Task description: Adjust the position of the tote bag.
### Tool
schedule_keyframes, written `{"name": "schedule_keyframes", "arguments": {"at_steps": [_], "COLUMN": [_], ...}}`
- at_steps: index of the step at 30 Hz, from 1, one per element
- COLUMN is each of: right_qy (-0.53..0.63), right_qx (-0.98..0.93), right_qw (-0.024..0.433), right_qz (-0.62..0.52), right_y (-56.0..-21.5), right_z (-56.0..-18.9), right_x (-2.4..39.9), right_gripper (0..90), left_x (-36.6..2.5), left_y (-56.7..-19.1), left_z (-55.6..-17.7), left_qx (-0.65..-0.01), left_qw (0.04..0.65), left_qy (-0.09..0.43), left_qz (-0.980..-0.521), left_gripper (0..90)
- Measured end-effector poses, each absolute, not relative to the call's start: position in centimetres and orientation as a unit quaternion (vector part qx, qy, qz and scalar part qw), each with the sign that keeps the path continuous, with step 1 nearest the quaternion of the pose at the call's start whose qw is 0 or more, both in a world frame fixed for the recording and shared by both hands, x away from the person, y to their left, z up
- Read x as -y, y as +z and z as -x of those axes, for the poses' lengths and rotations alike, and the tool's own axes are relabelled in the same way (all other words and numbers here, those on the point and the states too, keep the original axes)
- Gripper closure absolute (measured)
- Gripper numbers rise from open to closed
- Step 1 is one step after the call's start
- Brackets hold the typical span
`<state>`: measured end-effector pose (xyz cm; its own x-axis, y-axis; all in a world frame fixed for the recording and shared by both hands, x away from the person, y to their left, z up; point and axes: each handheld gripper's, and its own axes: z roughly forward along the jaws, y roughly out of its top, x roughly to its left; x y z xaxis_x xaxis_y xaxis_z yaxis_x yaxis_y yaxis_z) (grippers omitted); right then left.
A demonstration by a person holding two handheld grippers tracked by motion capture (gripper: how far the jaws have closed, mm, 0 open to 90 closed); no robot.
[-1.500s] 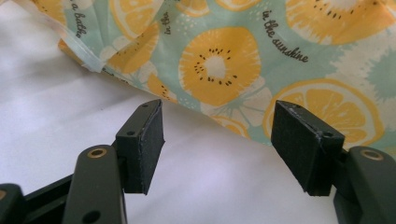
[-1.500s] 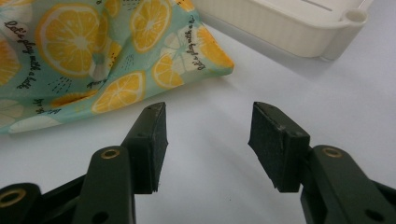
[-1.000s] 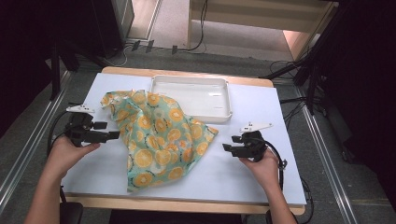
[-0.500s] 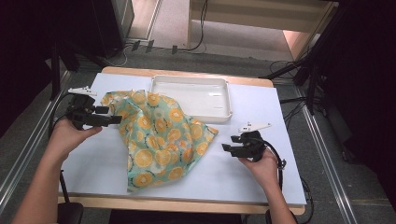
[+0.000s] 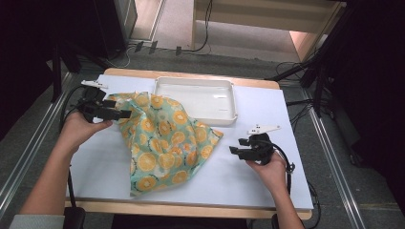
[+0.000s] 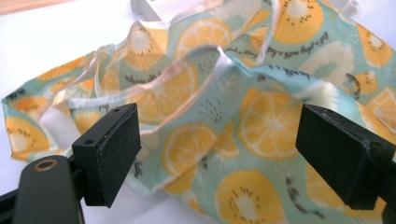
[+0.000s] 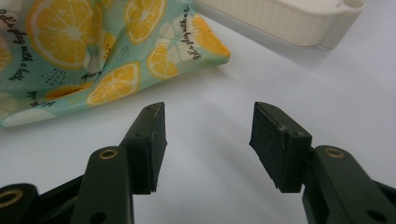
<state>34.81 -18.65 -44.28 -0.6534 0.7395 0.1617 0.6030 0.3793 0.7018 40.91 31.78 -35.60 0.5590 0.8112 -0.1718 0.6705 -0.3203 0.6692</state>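
A teal cloth printed with orange slices [image 5: 162,143] lies crumpled across the middle of the white table [image 5: 248,186]. My left gripper [image 5: 125,114] hovers at the cloth's far left corner. In the left gripper view its jaws [image 6: 215,154] stand wide apart and have just been opening; a raised white hem of the cloth [image 6: 261,126] lies between them, and neither pad presses on it. My right gripper [image 5: 232,151] rests open just right of the cloth's right corner. In the right gripper view only bare table lies between its jaws [image 7: 208,140], with the cloth [image 7: 93,51] ahead to the left.
A shallow white tray [image 5: 196,82] stands at the table's far middle, and the cloth's far edge touches its front. The tray's corner [image 7: 280,23] lies ahead of the right gripper. Metal rails run along both sides of the table.
My left hand has carried its gripper away from me, along the cloth's left side to its far corner. The right hand has stayed put.
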Motion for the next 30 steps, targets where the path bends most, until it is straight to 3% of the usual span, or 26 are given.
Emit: {"name": "schedule_keyframes", "arguments": {"at_steps": [19, 30], "right_qy": [0.382, 0.382], "right_qx": [-0.826, -0.824], "right_qw": [0.089, 0.089], "right_qz": [-0.405, -0.409], "right_y": [-44.5, -44.7], "right_z": [-34.6, -34.0], "right_x": [18.6, 18.8], "right_gripper": [46.2, 46.2], "left_x": [-31.2, -31.1], "left_y": [-41.0, -44.5], "left_z": [-45.4, -46.0], "left_qx": [-0.466, -0.468], "left_qw": [0.338, 0.331], "left_qy": [0.076, 0.07], "left_qz": [-0.814, -0.816], "left_gripper": [13.7, 14.8]}}
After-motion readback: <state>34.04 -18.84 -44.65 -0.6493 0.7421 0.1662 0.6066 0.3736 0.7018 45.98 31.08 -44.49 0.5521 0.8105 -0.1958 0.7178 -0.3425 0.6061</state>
